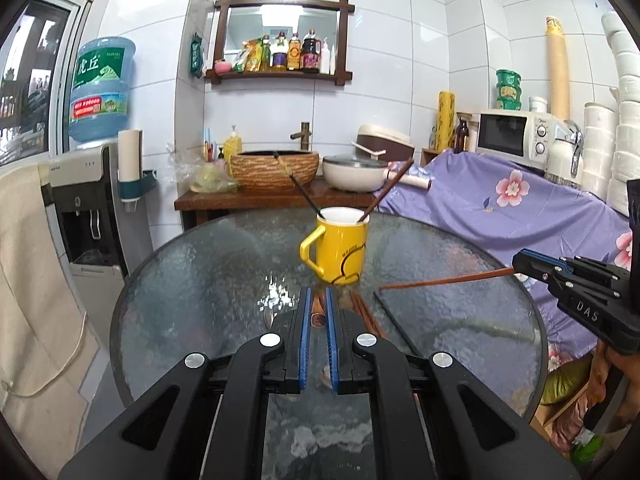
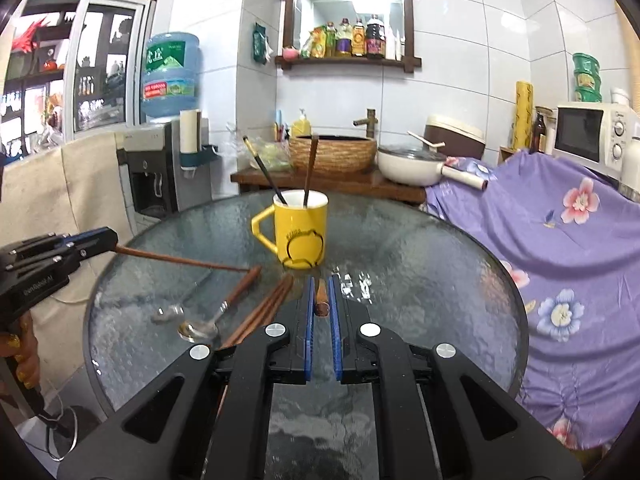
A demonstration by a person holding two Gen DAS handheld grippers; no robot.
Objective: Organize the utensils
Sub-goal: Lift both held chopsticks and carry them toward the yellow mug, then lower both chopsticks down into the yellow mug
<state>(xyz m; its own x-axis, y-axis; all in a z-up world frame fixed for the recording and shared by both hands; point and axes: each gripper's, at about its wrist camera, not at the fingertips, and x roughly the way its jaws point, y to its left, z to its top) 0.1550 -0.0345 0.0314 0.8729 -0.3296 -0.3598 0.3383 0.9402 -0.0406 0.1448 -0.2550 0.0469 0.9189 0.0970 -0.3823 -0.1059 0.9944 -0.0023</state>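
A yellow mug (image 1: pixel 338 250) stands mid-table and holds a black chopstick (image 1: pixel 298 188) and a brown utensil handle (image 1: pixel 390 186); it also shows in the right wrist view (image 2: pixel 298 234). My left gripper (image 1: pixel 319 298) is shut on a brown chopstick (image 1: pixel 319 314), seen as a long stick (image 2: pixel 180 258) in the right wrist view. My right gripper (image 2: pixel 321 286) is shut on another brown chopstick (image 2: pixel 321 300), seen from the left wrist as a stick (image 1: pixel 444 281) with its tip near the table. A wooden-handled spoon (image 2: pixel 224 304) and a pair of brown chopsticks (image 2: pixel 264 308) lie on the glass.
The round glass table (image 1: pixel 200 280) fills the foreground. A purple floral cloth (image 2: pixel 560 248) covers furniture at the right. Behind stand a wooden counter with a basin (image 1: pixel 276 168), a white pan (image 1: pixel 354 172), a microwave (image 1: pixel 516 136) and a water dispenser (image 1: pixel 86 208).
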